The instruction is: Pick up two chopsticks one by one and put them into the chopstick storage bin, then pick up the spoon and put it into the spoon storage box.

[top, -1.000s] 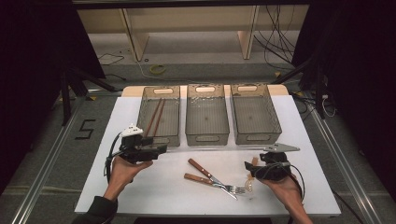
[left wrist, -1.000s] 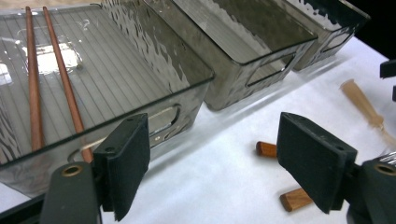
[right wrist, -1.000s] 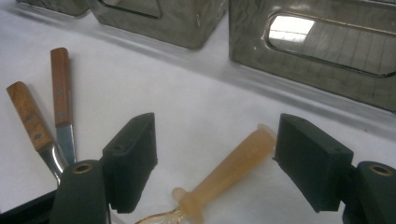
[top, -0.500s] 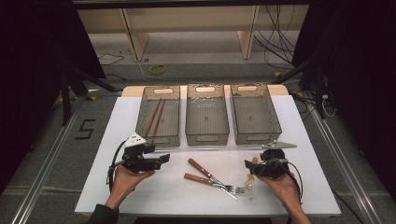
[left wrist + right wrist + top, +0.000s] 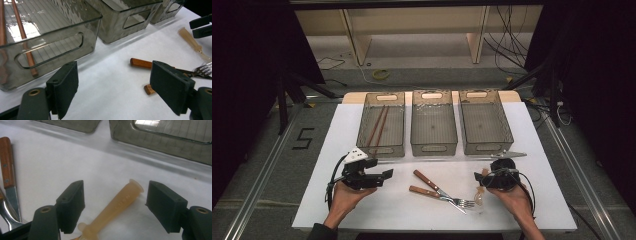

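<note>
Your right claw [image 5: 115, 205] stood wide open around a pale amber, translucent utensil handle [image 5: 117, 205] with a flared end, which lay slantwise on the white tabletop [image 5: 75, 157], untouched by either pad. Your left claw [image 5: 112, 92] also gaped open, holding nothing, near two wooden-handled forks [image 5: 439, 190].

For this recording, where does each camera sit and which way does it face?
High view: above the person's side, looking forward and down on the table; both forearms, left gripper, right gripper.
Left gripper view: along its own open jaws toward the chopstick bin and forks.
Right gripper view: down its own open jaws, either side of the translucent-handled utensil.
Shared: the gripper views both show the forks and that utensil.
</note>
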`<state>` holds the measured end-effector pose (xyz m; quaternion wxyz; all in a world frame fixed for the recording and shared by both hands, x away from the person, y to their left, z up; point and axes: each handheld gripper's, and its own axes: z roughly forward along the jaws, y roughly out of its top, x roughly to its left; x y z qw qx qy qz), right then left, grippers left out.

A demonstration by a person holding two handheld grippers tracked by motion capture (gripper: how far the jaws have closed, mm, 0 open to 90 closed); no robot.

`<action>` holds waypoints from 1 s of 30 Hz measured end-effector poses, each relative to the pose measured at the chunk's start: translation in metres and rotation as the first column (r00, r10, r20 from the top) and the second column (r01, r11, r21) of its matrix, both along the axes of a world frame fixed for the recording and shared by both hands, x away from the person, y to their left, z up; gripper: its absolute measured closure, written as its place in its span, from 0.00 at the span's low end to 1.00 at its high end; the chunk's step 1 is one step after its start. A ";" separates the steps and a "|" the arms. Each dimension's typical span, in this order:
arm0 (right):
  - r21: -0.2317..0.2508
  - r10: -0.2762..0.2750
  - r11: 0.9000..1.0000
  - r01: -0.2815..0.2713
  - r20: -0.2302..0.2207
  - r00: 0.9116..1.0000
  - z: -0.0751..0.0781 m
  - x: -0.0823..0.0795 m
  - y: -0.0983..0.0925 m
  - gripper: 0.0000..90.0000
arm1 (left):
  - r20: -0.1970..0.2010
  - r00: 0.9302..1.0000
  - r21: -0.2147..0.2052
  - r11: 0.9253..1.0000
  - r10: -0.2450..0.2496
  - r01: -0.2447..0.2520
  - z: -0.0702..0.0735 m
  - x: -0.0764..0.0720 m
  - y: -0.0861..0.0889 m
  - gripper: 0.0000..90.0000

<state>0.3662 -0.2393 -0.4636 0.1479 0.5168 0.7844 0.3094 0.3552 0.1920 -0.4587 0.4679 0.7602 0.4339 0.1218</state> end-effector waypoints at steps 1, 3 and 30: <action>-0.005 0.000 1.000 0.000 -0.003 1.000 -0.001 0.000 0.001 0.35 | 0.000 1.000 -0.001 1.000 0.002 -0.002 -0.001 -0.001 0.000 0.25; -0.018 0.006 1.000 -0.006 -0.010 1.000 -0.002 0.000 0.002 0.35 | 0.001 1.000 0.006 1.000 0.000 0.000 -0.002 -0.003 0.000 0.25; -0.137 0.011 0.990 -0.018 -0.053 0.999 -0.012 0.010 0.009 0.58 | 0.016 0.999 0.016 0.999 -0.028 0.028 -0.008 -0.012 0.001 0.25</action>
